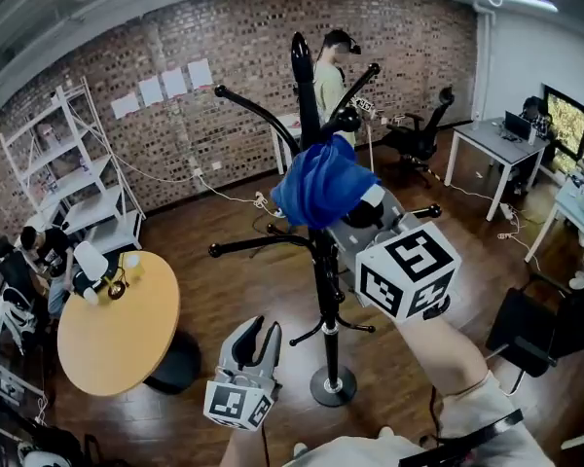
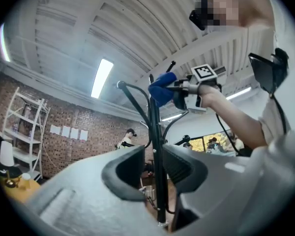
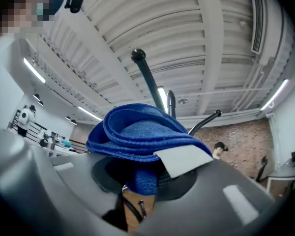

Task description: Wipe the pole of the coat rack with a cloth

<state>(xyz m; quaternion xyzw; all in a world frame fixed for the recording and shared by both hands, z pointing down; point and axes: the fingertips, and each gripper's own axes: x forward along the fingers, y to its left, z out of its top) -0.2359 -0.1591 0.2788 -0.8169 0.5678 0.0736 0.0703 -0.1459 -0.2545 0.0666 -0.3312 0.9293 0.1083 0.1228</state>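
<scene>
right claw (image 3: 143,178) clamps blue cloth (image 1: 319,185) at upper pole (image 1: 323,280); left claw (image 1: 256,337) wide, empty. wiping judged underway; lower pole length outstanding.

Left hand-held gripper (image 1: 261,335) and right hand-held gripper (image 1: 343,205): grey plastic, marker cubes.
Both have smooth grey moulded shells with darker inner jaw faces, and each carries a white cube (image 1: 407,270) printed with black square markers. The person wears a pale short-sleeved top (image 1: 370,452) crossed by a black strap (image 1: 467,441).
</scene>
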